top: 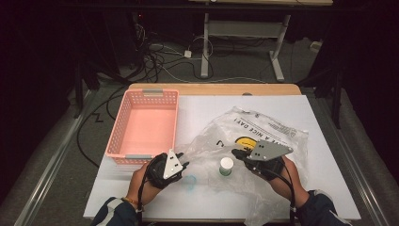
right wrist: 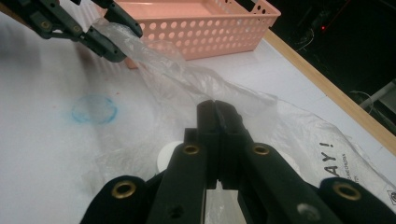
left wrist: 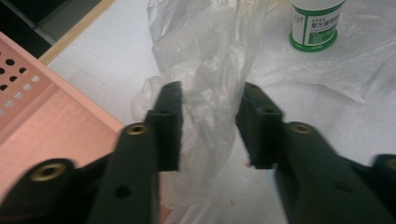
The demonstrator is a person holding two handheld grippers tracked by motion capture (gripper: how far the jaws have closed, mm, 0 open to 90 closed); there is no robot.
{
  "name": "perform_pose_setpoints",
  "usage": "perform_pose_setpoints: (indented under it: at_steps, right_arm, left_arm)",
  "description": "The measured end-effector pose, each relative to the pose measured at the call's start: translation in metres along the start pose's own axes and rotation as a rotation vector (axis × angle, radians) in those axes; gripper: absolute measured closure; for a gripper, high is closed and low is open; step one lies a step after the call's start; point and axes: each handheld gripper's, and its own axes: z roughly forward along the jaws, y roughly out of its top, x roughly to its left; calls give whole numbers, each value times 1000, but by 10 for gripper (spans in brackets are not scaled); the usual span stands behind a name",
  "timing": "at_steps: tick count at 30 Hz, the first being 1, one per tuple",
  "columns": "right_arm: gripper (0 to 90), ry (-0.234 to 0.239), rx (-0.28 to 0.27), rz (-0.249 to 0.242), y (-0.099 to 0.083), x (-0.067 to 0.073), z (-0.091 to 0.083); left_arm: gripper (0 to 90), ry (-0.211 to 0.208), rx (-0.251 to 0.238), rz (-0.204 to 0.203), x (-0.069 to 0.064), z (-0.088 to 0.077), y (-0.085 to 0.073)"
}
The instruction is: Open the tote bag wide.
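Observation:
A clear plastic bag (top: 263, 127) printed with a yellow smiley lies crumpled on the white table top (top: 197, 108). A small white bottle with a green label (top: 226, 165) stands upright at the bag's near side. In the high view my left gripper (top: 184, 157) is at the bag's left end. Its jaws stand partly apart around a twisted strip of the bag (left wrist: 210, 56), with slack film between the pads (left wrist: 170, 126). At the bag's near edge beside the bottle, my right gripper (top: 236, 153) has its jaws together (right wrist: 215, 105), pinching a bit of bag film.
A pink perforated basket (top: 146, 94) sits empty at the left of the table, close to my left gripper. A faint blue ring mark (top: 190, 181) is on the table surface near the front. Cables and a desk frame lie on the floor beyond the far edge.

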Motion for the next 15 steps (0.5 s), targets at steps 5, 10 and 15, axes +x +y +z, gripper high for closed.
perform_pose_setpoints:
  at_steps: [5,10,15]
  right_arm:
    - [900,-1,-3,6,0,-2,-2]
    - [900,-8,-7,11,-1,-4,-4]
    - [900,-12,-9,21,-2,-7,-5]
  left_arm:
    - [679,1,2,-9,1,0,0]
    - [694,-8,-3,-5,1,-1,1]
    - [844,-48,-26,11,-3,-5,3]
